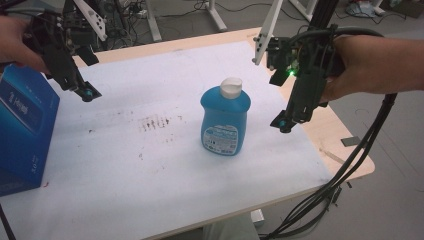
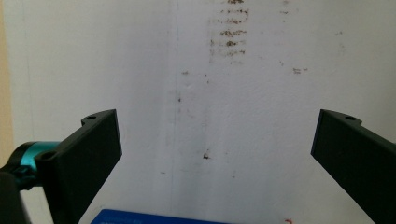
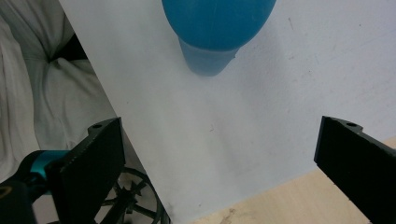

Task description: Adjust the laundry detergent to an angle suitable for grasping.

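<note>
High view, bottle: blue plastic bottle [image 1: 225, 121] with a white flip cap [image 1: 231, 87] stands upright near the middle of the white sheet [image 1: 150, 165] that covers the table [image 1: 345, 140]; printed label faces the camera.
High view, right gripper: right gripper [image 1: 283, 123] held in a hand [image 1: 367, 65], tilted down, tips just beside the bottle on its right, level with its lower half, not touching; nothing held.
High view, left gripper: left gripper [image 1: 88, 93] held above the sheet, well apart from the bottle on its left; a blue carton [image 1: 22, 130] stands just below and left of its tips.
High view, marks: patch of dark smudges [image 1: 155, 122] on the sheet, between the left gripper's tips and the bottle.
High view, cables: black cable bundle [image 1: 345, 170] hangs from the right gripper over the table edge.
Left gripper view, jaws: spread wide, nothing between them but bare sheet [image 2: 210, 93].
Left gripper view, marks: smudges [image 2: 229, 32] lie ahead of the tips, far side of the gap.
Left gripper view, carton: blue edge [image 2: 154, 218] sits at the near end of the gap, below the jaws.
Right gripper view, jaws: spread wide, gap empty over the sheet [image 3: 224, 140].
Right gripper view, bottle: blue body [image 3: 217, 28] ahead of the tips, roughly centred on the gap, clear of both jaws.
Right gripper view, table: bare wood edge [image 3: 289, 205] under the right-hand jaw; white cloth [image 3: 42, 93] off the sheet beyond the left-hand jaw.
</note>
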Motion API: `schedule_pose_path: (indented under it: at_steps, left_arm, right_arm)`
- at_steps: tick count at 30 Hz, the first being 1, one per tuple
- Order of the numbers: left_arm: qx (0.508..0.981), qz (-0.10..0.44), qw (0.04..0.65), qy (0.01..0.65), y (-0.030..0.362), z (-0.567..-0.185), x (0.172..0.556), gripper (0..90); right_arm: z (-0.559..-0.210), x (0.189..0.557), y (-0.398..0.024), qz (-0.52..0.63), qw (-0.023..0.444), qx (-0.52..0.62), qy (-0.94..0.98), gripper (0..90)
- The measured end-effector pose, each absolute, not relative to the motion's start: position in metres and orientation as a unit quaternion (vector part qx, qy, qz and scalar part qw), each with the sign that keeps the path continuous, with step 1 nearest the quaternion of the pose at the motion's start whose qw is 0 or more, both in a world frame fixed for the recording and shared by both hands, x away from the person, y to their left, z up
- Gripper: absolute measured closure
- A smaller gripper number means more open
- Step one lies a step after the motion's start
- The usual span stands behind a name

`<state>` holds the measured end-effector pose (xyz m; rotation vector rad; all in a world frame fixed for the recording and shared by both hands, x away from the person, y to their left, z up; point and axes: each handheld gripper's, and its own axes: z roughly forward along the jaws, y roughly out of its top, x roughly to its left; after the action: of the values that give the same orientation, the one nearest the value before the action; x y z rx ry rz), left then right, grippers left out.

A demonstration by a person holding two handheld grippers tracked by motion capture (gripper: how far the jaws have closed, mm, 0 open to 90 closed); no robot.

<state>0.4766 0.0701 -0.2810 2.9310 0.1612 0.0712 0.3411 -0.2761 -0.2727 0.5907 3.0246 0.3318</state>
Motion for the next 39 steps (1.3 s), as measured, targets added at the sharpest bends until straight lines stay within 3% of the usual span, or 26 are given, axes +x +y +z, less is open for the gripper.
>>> schedule_pose_path:
  at_steps: [39]
  left_arm:
    - [0.991, 0.041, 0.114, 0.063, 0.074, -0.273, 0.464, 1.7]
  right_arm:
    - [-0.275, 0.33, -0.281, 0.13, 0.033, 0.207, 0.969, 1.6]
